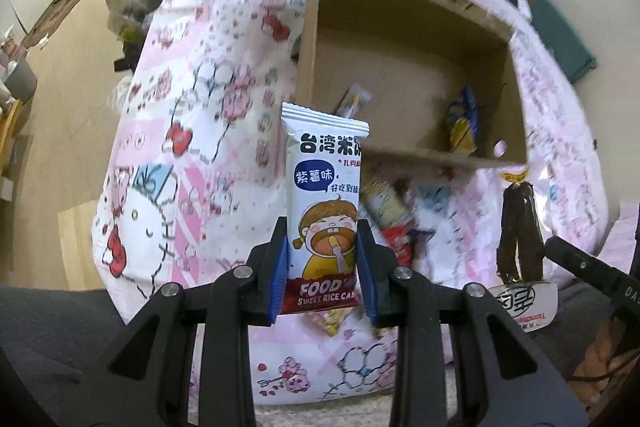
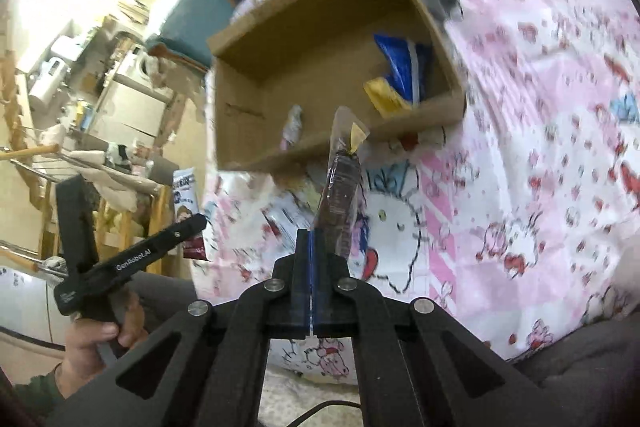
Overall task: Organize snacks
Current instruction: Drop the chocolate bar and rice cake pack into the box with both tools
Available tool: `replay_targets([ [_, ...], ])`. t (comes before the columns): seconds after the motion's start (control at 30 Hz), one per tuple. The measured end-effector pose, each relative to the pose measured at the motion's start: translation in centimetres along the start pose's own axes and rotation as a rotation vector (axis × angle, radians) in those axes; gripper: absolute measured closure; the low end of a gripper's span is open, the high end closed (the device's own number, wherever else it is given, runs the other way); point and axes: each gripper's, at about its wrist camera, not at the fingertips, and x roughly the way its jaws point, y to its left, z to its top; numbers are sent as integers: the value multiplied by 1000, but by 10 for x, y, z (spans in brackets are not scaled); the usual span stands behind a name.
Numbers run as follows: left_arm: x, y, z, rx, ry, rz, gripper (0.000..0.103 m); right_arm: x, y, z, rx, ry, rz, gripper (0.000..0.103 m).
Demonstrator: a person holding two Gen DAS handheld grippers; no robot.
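- Left wrist view: a bed covered by a pink-and-white cartoon-cat sheet (image 1: pixel 192 131) fills most of the frame; motion blur softens the print.
- Cardboard box (image 1: pixel 320 39) sits open on the sheet, ahead of both tongs. Its near wall (image 1: pixel 440 157) borders a loose pile of snacks (image 1: pixel 396 211) lying on the sheet.
- Inside the box: a blue-and-yellow packet (image 1: pixel 464 123) leans against the right wall, and a slim wrapped stick (image 1: pixel 352 101) lies near the left wall. In the right wrist view the same blue-and-yellow packet (image 2: pixel 400 71) occupies the right corner.
- Left tongs (image 1: pixel 323 267) pinch a white rice cake packet (image 1: pixel 326 195) between their blue pads (image 1: pixel 280 267). The packet stands upright, held by its lower half, in front of the box's near left corner.
- Right tongs (image 2: pixel 311 247) are pressed together on the lower edge of a clear-wrapped dark snack (image 2: pixel 340 199), which stands tilted slightly right, its yellow-tipped top overlapping the box's near wall.
- Dark snack (image 1: pixel 518 231) also shows at the right of the left wrist view, just short of the box.
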Motion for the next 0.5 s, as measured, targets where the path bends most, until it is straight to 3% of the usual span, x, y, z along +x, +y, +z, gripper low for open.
replay_targets([
  [0.23,-25,-14,49,29,-87,-12,76,-33,22,47,-78,-112,24,103],
  [0.5,-18,-34,97,68,-114,2,76,-26,26,107,-155,-189,-14,103],
])
